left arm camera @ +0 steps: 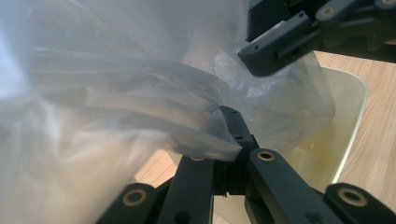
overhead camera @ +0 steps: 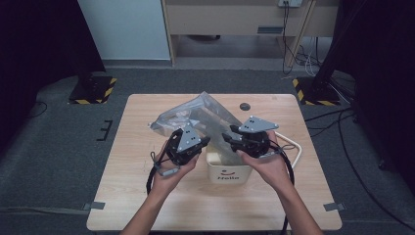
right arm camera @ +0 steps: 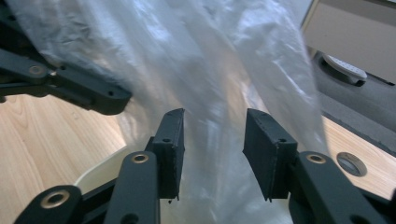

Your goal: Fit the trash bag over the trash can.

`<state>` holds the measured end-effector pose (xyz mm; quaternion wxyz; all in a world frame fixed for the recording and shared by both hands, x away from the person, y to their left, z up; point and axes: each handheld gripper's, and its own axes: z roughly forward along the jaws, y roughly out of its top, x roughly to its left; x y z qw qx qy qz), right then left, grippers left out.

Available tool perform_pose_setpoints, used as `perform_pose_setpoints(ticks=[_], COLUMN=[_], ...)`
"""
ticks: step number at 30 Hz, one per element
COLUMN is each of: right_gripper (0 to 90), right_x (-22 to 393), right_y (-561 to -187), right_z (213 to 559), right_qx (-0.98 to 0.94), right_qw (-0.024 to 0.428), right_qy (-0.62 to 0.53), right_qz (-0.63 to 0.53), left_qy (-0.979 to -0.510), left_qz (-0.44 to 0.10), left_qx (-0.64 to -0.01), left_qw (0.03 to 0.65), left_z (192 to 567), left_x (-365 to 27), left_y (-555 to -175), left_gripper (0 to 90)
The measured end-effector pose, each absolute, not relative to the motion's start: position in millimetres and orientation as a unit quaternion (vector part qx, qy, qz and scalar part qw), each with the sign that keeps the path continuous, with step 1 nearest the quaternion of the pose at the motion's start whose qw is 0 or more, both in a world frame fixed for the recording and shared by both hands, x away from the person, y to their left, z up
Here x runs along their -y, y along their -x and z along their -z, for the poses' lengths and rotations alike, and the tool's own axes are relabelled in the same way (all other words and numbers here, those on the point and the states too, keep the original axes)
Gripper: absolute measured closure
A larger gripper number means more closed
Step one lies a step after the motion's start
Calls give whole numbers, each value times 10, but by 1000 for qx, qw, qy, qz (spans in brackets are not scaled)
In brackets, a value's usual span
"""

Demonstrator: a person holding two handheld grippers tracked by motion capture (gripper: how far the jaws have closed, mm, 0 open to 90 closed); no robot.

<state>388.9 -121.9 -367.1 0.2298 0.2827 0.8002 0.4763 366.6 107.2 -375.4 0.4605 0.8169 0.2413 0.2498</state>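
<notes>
- Hands at near edge of wooden table point(overhead camera: 147, 205), forearms in from bottom of high view.
- Cream bin point(overhead camera: 229, 172) w/ smiley + "Hello" print just ahead, between both hands, standing on table.
- Left gripper point(overhead camera: 204, 142) pressed together, pinching fold of clear plastic bag point(overhead camera: 195, 115); in left gripper view, film bunched at closed tips.
- Right gripper point(right arm camera: 212, 140) spread partway; bag film lying in gap btwn jaws, pads not pressing it. No grip on that side.
- Bag draped from bin mouth, rising up + away toward far left of table, crumpled.
- Round dark grommet point(overhead camera: 244, 106) in tabletop beyond bag, near far edge.
- Grey carpet, desk legs + cables farther back.
</notes>
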Motion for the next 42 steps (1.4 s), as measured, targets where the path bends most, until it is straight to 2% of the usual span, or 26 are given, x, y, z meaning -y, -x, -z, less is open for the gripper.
perform_pose_setpoints(ticks=[6,9,11,13,26,42], right_gripper=[585,711,845,893,900,900], right_x=[1129,1131,1152,1186,1607,2013], right_y=[-3873,-3875,-3867,-3854,-3648,-3480], right_z=[3649,3624,3608,3593,3630,3878], right_qx=[-801,-799,-801,-799,-784,-781], right_qw=[231,234,237,239,249,246], right_qy=[-271,-271,-271,-273,-296,-317], right_qz=[-480,-483,-479,-479,-485,-479], left_qy=[-819,-819,-819,-817,-810,-813], left_qz=[-248,-249,-249,-250,-275,-302], left_qx=[-239,-238,-239,-242,-264,-272], left_qw=[460,459,458,459,444,416], left_z=[3765,3766,3766,3766,3779,3801], left_x=[-1059,-1065,-1081,-1103,-1227,-1071], left_y=[-3664,-3663,-3669,-3678,-3843,-4079], left_gripper=[899,899,899,899,898,899])
